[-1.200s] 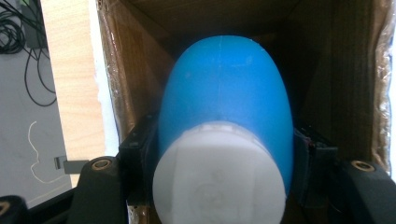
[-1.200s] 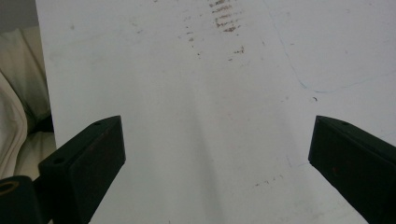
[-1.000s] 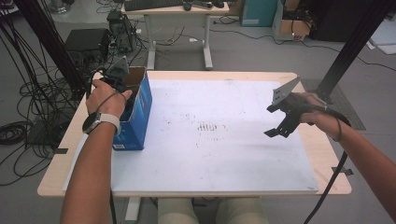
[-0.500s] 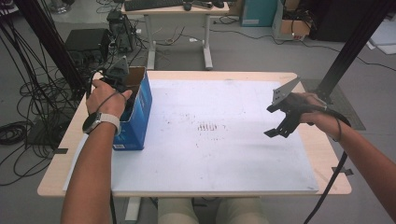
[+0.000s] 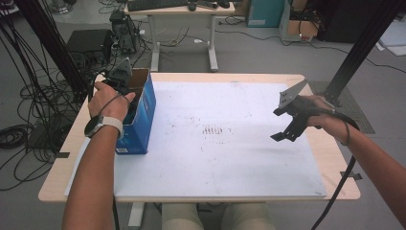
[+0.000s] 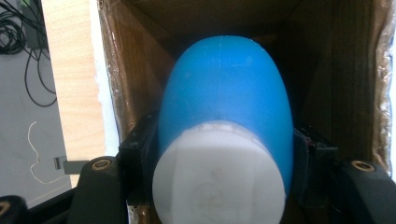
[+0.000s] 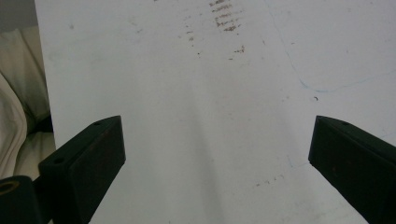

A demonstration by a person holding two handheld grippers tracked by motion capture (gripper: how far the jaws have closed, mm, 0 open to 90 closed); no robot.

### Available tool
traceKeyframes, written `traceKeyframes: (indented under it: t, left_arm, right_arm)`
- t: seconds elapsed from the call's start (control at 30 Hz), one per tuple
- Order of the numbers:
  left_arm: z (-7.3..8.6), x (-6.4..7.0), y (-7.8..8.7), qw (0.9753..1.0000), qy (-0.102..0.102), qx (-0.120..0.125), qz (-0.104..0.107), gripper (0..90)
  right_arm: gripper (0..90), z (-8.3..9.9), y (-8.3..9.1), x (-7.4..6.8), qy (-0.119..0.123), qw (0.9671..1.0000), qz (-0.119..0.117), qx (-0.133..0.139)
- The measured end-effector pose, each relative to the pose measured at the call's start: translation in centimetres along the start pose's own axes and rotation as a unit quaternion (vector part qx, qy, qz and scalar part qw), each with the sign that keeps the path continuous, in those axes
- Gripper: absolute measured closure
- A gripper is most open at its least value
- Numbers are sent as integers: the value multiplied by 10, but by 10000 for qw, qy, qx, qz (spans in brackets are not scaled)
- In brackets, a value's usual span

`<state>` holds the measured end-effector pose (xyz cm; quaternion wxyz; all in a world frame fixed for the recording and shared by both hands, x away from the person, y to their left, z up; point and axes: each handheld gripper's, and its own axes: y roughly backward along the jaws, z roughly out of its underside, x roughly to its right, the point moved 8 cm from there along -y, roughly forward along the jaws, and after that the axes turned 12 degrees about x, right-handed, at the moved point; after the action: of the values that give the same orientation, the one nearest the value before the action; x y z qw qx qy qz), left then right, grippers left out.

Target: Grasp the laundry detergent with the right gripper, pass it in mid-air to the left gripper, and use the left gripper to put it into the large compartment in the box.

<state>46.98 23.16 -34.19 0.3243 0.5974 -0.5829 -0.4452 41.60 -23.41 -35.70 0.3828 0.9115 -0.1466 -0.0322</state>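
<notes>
One table (image 5: 330, 167) carries one white board (image 5: 215, 163), which covers most of its top. One blue box (image 5: 141, 120) stands open-topped at the left edge of the board, nearer the far side.

One left hand (image 5: 109, 100) holds the left gripper (image 5: 125, 81) over the far end of the box, pointing down into it. In the left gripper view, both jaws are closed against the sides of one blue bottle (image 6: 226, 98), just below its white cap (image 6: 219, 175). The bottle lies inside the box (image 6: 355, 70), between its brown inner walls. The long axis of the bottle runs along the gripper's line of sight: the cap points toward the camera, and the rounded base points deeper into the box.

One right gripper (image 5: 287, 124) hangs over the right side of the board, clear of the surface. In the right gripper view, its jaws stand wide apart with nothing between them, above the bare board (image 7: 187, 93).
</notes>
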Motion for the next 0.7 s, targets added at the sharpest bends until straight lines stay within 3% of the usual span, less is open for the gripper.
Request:
traceKeyframes:
  t: [0.3, 0.33, 0.4, 0.6, 0.7]
  left_arm:
    - [0, -1, 0, 10000, 23, 16, 4, 377]
    - [0, -1, 0, 10000, 23, 20, 5, 377]
    - [-1, -1, 0, 10000, 14, 21, 11, 377]
    - [-1, -2, -1, 9998, 60, 124, 121, 369]
    - [-2, -4, 1, 9997, 111, 129, 198, 324]
  right_arm:
    - [39, 1, -1, 0, 12, 10000, -10, -17]
    - [39, 2, 1, -2, -127, 9999, 25, -97]
    - [39, 3, 0, -2, -127, 9999, 24, -101]
    - [39, 3, 1, -2, -132, 9999, 26, -102]
    - [39, 4, 1, -2, -140, 9998, 29, -112]
